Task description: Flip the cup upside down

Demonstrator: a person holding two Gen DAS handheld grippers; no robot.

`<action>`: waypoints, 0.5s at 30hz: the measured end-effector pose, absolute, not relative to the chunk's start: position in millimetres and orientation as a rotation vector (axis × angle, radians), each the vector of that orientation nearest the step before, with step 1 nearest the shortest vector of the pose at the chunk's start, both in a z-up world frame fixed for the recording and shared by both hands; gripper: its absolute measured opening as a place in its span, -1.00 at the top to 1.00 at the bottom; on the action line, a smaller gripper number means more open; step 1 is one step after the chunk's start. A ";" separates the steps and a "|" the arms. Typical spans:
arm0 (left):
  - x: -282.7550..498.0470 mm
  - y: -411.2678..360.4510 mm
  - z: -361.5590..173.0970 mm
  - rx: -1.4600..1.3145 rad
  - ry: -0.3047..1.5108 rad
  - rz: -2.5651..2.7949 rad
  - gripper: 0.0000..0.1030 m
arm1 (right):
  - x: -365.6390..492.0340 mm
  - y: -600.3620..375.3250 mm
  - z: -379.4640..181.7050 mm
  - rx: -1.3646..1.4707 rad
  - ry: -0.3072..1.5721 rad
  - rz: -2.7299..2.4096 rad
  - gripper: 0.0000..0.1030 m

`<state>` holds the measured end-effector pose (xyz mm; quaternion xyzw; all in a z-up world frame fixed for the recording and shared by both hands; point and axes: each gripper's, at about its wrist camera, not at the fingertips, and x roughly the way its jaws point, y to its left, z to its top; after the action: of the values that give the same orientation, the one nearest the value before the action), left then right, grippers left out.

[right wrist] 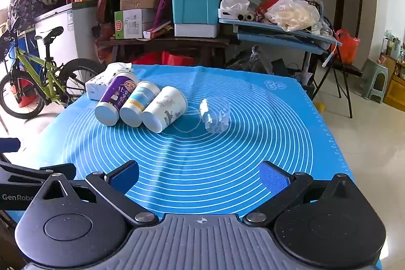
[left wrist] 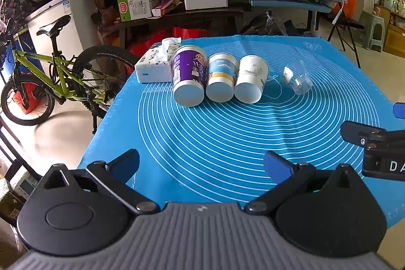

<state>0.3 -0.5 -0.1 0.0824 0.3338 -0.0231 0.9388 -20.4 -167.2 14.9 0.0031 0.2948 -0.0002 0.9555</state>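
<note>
Four cups are lying on their sides in a row on the blue mat (left wrist: 227,143), in the upper middle of both frames: a purple cup (left wrist: 188,76), a blue-banded cup (left wrist: 221,79), a white cup (left wrist: 250,79) and, set apart to the right, a clear cup (left wrist: 297,79). A tissue box (left wrist: 155,66) is sitting at their left. The left gripper (left wrist: 201,165) and right gripper (right wrist: 200,175) are hovering low in frame, fingers spread wide, holding nothing.

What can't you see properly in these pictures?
- Openings of the purple cup, blue-and-yellow cup and white cup: both views, bottoms face the cameras.
- Clear plastic cup: see-through, shape unclear.
- Right tongs: cut off by the left view's edge.
- Tissue pack: partly behind the cups.
</note>
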 end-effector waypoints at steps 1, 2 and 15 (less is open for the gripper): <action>0.5 -0.8 0.1 0.168 0.681 -0.047 -0.99 | -20.3 -167.4 14.9 0.006 0.599 0.000 -1.00; 0.7 -1.2 0.1 0.168 0.680 -0.048 -0.99 | -20.3 -167.5 14.9 0.004 0.600 -0.001 -1.00; -0.3 -1.7 1.7 0.162 0.672 -0.051 -0.99 | -19.3 -169.2 15.8 0.013 0.597 0.006 -1.00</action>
<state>-0.3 -1.7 1.7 0.0793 0.3294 -0.0248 0.9405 -19.3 -169.2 15.8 0.0065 0.2940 0.0028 0.9558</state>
